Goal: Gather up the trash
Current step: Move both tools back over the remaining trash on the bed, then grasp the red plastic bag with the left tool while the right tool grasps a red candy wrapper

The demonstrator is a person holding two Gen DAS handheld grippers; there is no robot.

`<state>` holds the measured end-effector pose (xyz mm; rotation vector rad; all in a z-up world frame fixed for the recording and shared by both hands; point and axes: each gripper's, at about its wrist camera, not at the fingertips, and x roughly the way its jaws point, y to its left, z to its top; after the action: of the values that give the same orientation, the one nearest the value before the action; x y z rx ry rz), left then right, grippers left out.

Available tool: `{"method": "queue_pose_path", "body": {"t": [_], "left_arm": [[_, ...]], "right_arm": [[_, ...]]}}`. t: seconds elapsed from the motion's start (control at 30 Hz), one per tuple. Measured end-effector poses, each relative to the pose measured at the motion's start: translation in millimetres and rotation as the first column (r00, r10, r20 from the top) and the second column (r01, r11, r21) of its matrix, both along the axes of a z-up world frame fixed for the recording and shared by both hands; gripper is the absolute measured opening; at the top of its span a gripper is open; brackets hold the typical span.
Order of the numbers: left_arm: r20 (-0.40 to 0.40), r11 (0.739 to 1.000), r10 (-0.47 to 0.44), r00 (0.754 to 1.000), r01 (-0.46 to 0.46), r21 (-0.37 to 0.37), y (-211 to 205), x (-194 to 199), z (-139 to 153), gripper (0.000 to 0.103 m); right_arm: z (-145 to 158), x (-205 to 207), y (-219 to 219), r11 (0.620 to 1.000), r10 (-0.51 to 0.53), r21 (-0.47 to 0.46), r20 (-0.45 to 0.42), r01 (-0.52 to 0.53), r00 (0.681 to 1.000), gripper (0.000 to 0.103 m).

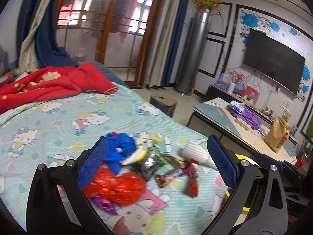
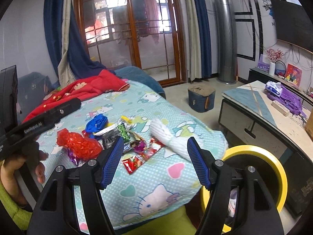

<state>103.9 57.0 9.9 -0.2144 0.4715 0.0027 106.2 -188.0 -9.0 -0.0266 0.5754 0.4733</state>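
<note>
left gripper [image 1: 156,160]: jaws hanging open, holding nothing | right gripper [image 2: 154,160]: jaws spread open, empty | trash pile [image 2: 117,137]: lying mid-frame on bedsheet [image 2: 156,176] | yellow-rimmed bin [image 2: 273,166]: sitting lower right.

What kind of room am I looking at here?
Most likely a home living room that doubles as a bedroom: a bed with a cartoon-cat sheet, a wall-mounted television above a low cabinet, and a coffee table. Wrappers litter the bed.
</note>
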Motion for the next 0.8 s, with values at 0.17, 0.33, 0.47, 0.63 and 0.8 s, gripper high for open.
{"method": "queue_pose_path", "body": {"t": [0.17, 0.33, 0.47, 0.63, 0.8], "left_arm": [[-0.018, 0.996, 0.081, 0.997, -0.082, -0.024, 32, -6, -2, 0.092], [-0.063, 0.987, 0.141, 0.988, -0.145, -0.066, 66, -8, -12, 0.092], [-0.125, 0.976, 0.169, 0.978, -0.183, -0.115, 91, -11, -28, 0.092], [-0.179, 0.963, 0.174, 0.968, -0.206, -0.176, 113, -11, -49, 0.092], [-0.227, 0.941, 0.13, 0.965, -0.193, -0.279, 124, -7, -69, 0.092]], "right_arm": [[-12, 7, 20, 1.0, 0.02, -0.008, -0.048, -0.02, 0.999, 0.065], [-31, 16, 47, 0.999, 0.03, -0.027, -0.108, -0.033, 0.994, 0.065], [-47, 25, 61, 0.999, 0.025, -0.042, -0.152, -0.031, 0.988, 0.065], [-60, 35, 69, 0.999, 0.009, -0.047, -0.192, -0.018, 0.981, 0.065], [-71, 46, 72, 0.999, -0.012, -0.045, -0.232, 0.002, 0.973, 0.065]]}}
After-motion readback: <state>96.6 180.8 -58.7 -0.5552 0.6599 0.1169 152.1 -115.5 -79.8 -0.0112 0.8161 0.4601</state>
